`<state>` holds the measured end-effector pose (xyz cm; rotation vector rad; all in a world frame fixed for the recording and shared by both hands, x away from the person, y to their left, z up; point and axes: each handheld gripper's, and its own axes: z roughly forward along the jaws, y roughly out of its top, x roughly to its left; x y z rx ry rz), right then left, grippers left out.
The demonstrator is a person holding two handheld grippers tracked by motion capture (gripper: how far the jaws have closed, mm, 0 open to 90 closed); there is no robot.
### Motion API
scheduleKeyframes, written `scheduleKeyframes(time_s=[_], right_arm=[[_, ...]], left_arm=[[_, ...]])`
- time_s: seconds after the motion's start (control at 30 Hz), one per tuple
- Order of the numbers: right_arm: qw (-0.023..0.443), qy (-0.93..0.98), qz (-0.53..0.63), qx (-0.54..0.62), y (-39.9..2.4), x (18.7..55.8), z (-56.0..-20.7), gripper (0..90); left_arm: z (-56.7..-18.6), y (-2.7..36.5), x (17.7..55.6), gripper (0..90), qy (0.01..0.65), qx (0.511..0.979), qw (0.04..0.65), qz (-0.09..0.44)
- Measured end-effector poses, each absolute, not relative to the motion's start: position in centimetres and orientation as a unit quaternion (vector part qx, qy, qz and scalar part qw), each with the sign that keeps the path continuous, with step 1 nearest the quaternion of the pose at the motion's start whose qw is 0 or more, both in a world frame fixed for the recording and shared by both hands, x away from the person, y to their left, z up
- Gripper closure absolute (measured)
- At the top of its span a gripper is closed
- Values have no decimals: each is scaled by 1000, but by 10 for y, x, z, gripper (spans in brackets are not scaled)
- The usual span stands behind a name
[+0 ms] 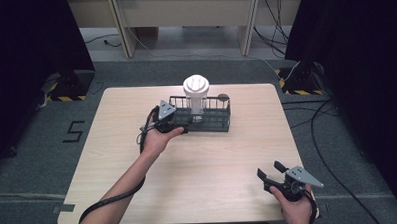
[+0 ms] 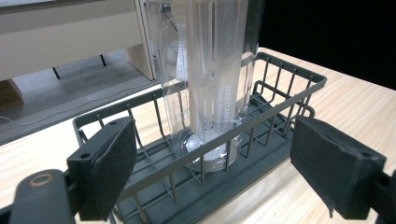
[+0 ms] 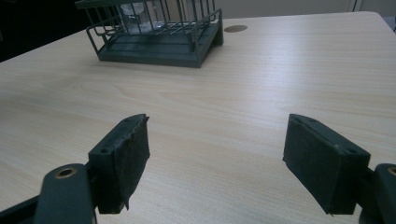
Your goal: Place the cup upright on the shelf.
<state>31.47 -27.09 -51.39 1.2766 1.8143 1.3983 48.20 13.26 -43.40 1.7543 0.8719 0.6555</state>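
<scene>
worktop (image 1: 198, 162): light wood, lying bare across its near half | round cable hole (image 1: 223, 97): sitting near the far edge | black cables (image 1: 333, 172): trailing over grey floor at right | hazard-striped stand bases (image 1: 65, 91): sitting at both far corners | floor marking "5" (image 1: 73, 131): showing at left

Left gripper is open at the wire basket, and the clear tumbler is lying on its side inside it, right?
Not quite. The clear tumbler stands upright in the wire basket, as the left gripper view shows. The left gripper is indeed open at the basket.
</scene>
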Motion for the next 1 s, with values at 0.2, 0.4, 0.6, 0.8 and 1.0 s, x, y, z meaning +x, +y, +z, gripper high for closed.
scheduleKeyframes(time_s=[0.2,0.4,0.6,0.8,1.0], right_arm=[[254,667,517,473,-271,315,-514,231],[254,667,516,473,-271,315,-514,231],[254,666,517,474,-271,315,-514,231],[254,667,516,474,-271,315,-514,231],[253,668,515,473,-271,315,-514,231]], left_arm=[[-434,140,474,145,363,729,513,273],[-435,149,462,145,361,728,517,271],[-439,157,450,145,359,728,517,271],[-442,165,442,146,361,727,518,268],[-442,173,433,146,362,723,522,271]])
